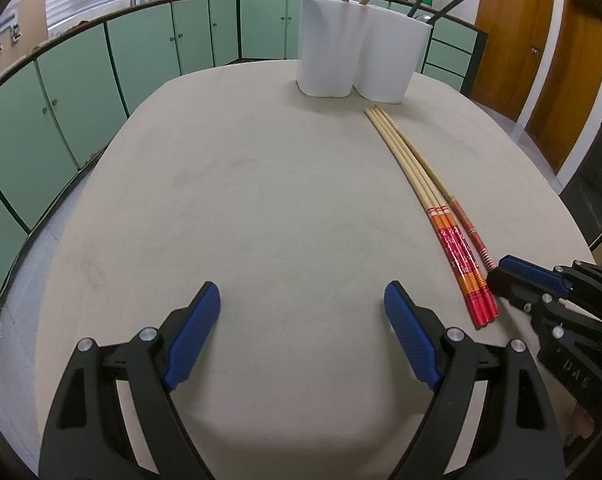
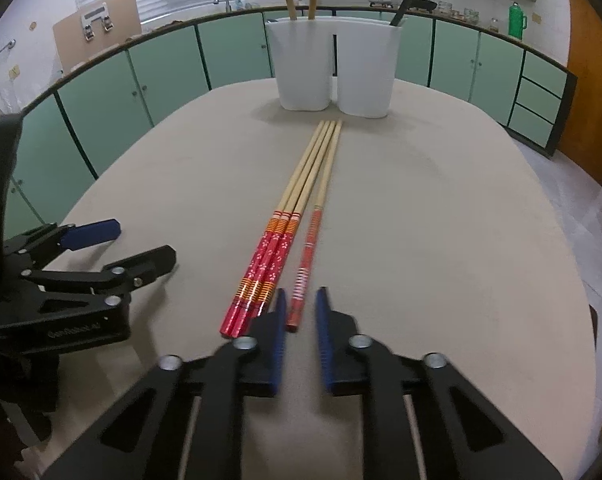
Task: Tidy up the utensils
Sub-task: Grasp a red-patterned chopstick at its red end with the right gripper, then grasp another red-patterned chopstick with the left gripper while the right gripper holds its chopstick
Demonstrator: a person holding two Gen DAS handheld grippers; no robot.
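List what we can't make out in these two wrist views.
- Holder interior: both views, white utensil holder walls hide the lower ends of its chopsticks.
- Single orange-red chopstick end: left view, right gripper covers it.
- Contact: right view, jaws flank that chopstick; touching unclear.
- Left gripper: jaws clearly open, empty.

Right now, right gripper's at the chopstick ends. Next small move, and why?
Probably close the right gripper on the lone orange-red patterned wooden chopstick. Its near end lies between the blue pads with a gap on each side, apart from the three red floral-handled chopsticks just left. The white twin-cup holder stands straight ahead; the left gripper is open over bare table.
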